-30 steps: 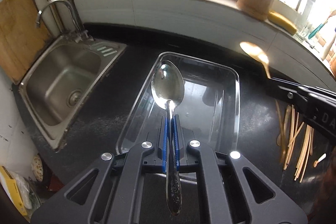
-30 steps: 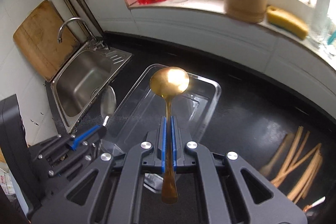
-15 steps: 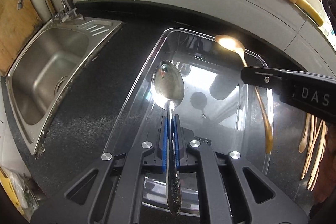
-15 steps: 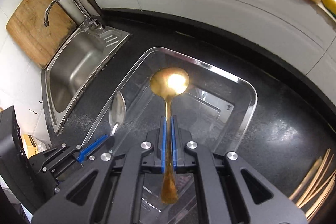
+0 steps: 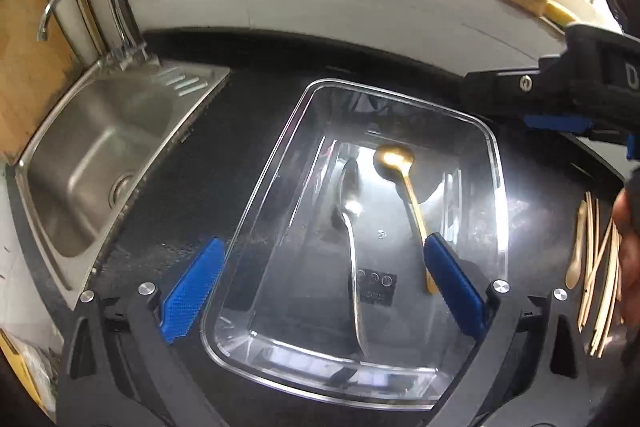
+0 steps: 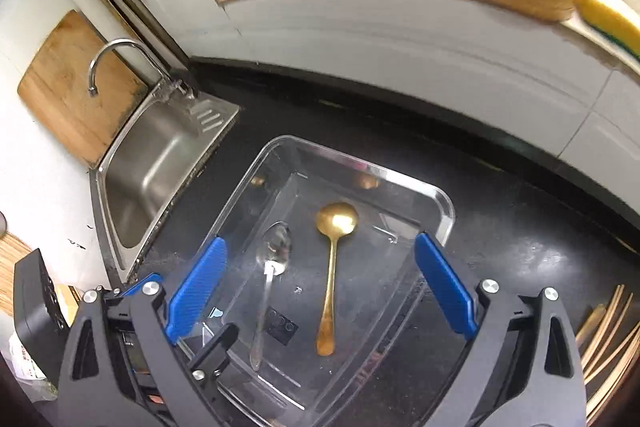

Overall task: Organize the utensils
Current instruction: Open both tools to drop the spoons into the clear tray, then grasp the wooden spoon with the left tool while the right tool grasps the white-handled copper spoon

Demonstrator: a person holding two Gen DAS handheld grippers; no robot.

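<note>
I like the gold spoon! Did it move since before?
Yes. The gold spoon left the right gripper and now lies in the tray, beside the silver spoon.

Black countertop (image 6: 520,227) bearing clear tray (image 6: 446,217), chopsticks (image 6: 608,331); inset sink (image 6: 160,163).

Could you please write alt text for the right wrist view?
A silver spoon and a gold spoon lie side by side, apart, in a clear plastic tray on a black counter. The open right hand-held gripper hovers above; a steel sink sits left.
</note>
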